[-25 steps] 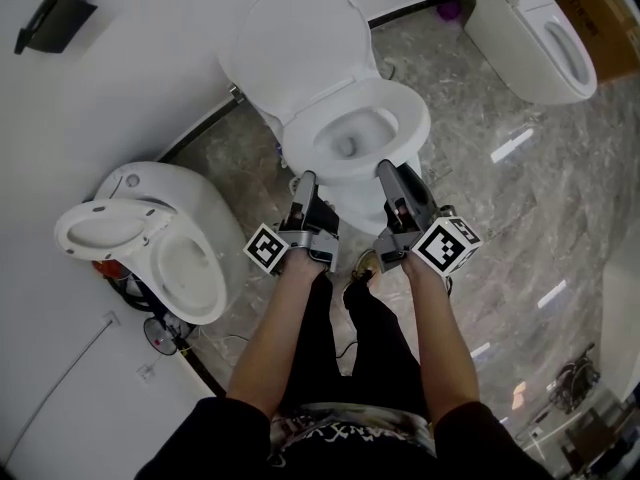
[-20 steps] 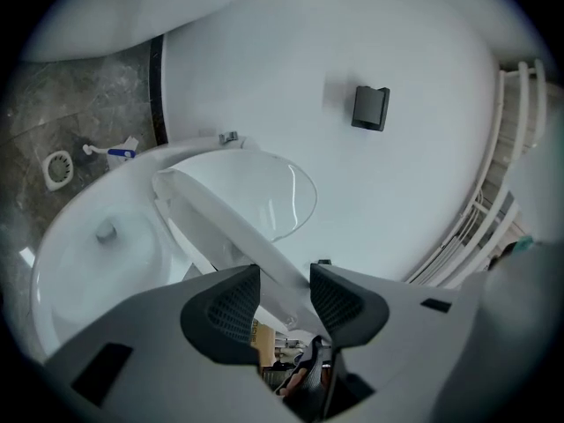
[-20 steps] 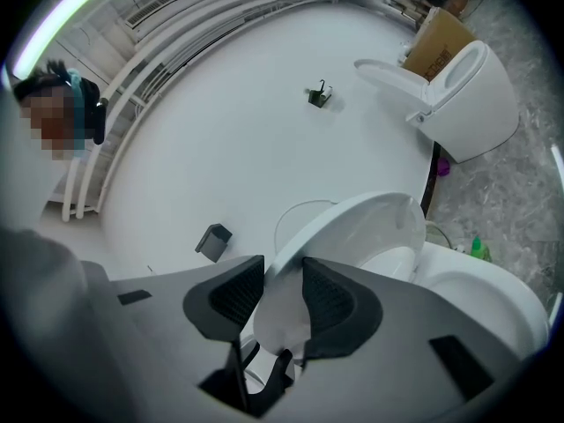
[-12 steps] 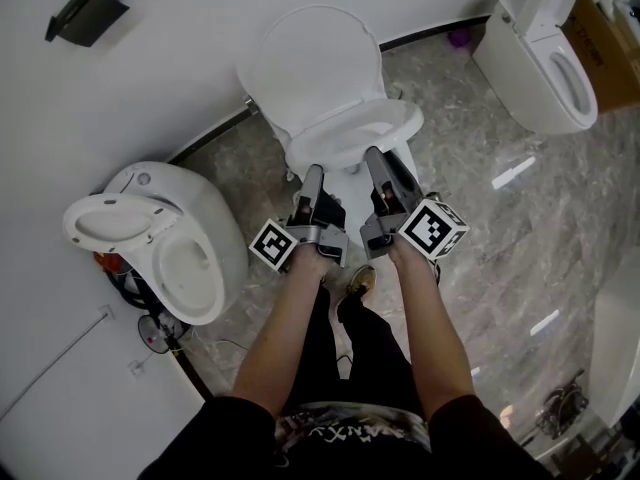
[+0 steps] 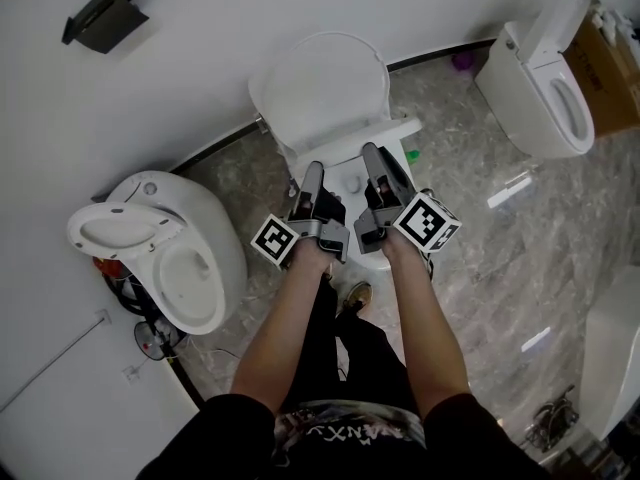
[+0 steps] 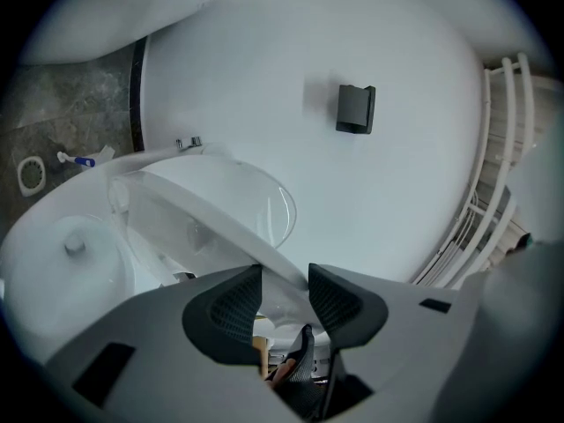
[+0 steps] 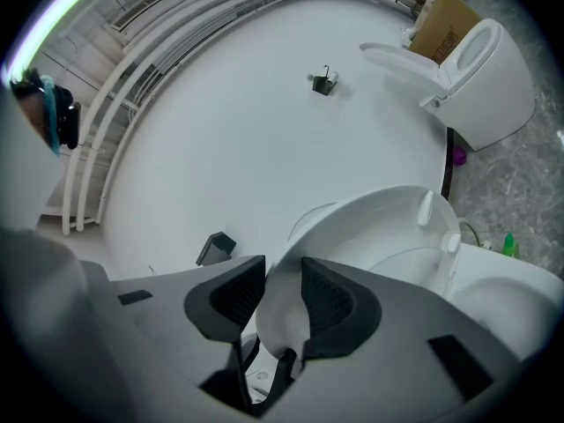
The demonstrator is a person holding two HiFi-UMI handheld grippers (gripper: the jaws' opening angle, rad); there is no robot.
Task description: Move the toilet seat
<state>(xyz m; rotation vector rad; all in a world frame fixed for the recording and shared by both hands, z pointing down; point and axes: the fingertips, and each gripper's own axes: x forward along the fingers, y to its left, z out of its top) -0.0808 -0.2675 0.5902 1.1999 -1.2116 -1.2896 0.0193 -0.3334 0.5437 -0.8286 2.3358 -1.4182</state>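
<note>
The white toilet (image 5: 350, 183) stands against the wall with its lid (image 5: 320, 88) upright. Its seat (image 5: 385, 138) is lifted off the bowl and shows almost edge-on in the head view. My left gripper (image 5: 312, 173) and right gripper (image 5: 372, 158) sit side by side at the seat's front rim. In the left gripper view the seat (image 6: 203, 210) runs between the pads of the left gripper (image 6: 284, 291), which is shut on it. In the right gripper view the seat (image 7: 388, 236) curves up between the pads of the right gripper (image 7: 282, 293), also shut on it.
A second toilet (image 5: 160, 253) with its seat up stands at the left, a third toilet (image 5: 545, 88) at the top right beside a cardboard box (image 5: 610, 58). A black fixture (image 5: 105, 13) hangs on the wall. A small green bottle (image 5: 411, 155) lies on the marble floor.
The seat has risen from flat on the bowl to steeply tilted. Both grippers have moved up and toward the wall with it.
</note>
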